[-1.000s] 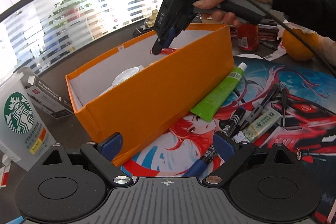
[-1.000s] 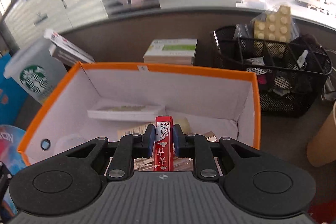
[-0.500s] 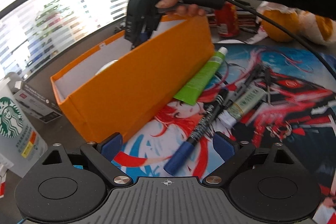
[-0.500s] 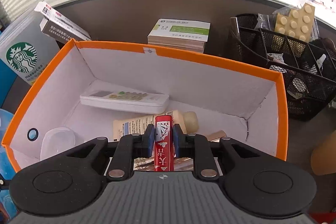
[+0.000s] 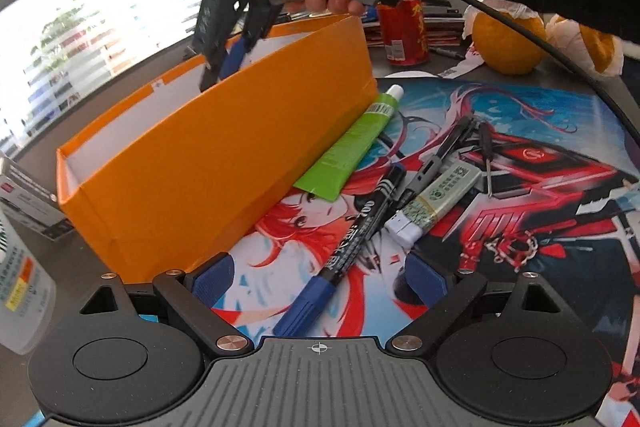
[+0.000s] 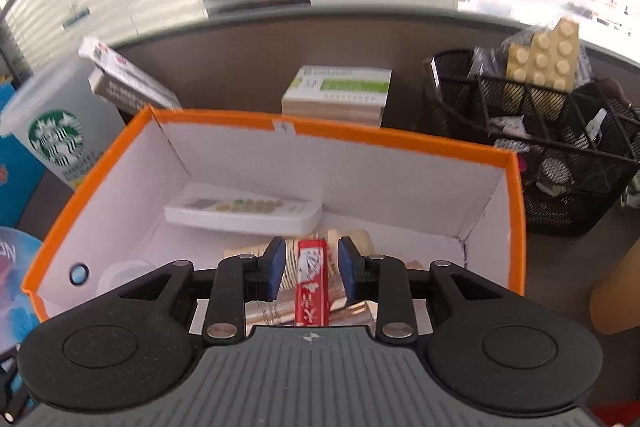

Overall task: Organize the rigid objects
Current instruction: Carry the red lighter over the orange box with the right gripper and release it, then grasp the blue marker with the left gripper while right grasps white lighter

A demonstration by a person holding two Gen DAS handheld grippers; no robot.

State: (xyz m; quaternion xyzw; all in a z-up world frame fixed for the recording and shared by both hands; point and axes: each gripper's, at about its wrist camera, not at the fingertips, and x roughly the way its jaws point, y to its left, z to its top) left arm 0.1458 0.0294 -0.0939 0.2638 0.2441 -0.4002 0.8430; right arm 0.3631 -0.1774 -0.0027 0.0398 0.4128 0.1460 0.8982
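We are opening the right gripper (image 6: pixel 308 269); its pads are parting from the red card pack (image 6: pixel 311 283), dropping it into the orange box (image 6: pixel 400 141) beside the remote (image 6: pixel 244 213). The left gripper (image 5: pixel 318 277) is hanging open and empty; marker (image 5: pixel 352 243), green tube (image 5: pixel 352 147) and glue stick (image 5: pixel 434 201) are still waiting outside.

Starbucks siren logo on the plastic cup (image 6: pixel 56 143); Chinese characters on the red card pack (image 6: pixel 311 287) and black marker (image 5: pixel 356 227)

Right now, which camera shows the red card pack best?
The right wrist view: the red card pack lies between the opening right gripper jaws, inside the orange box. In the left wrist view the box wall hides it.
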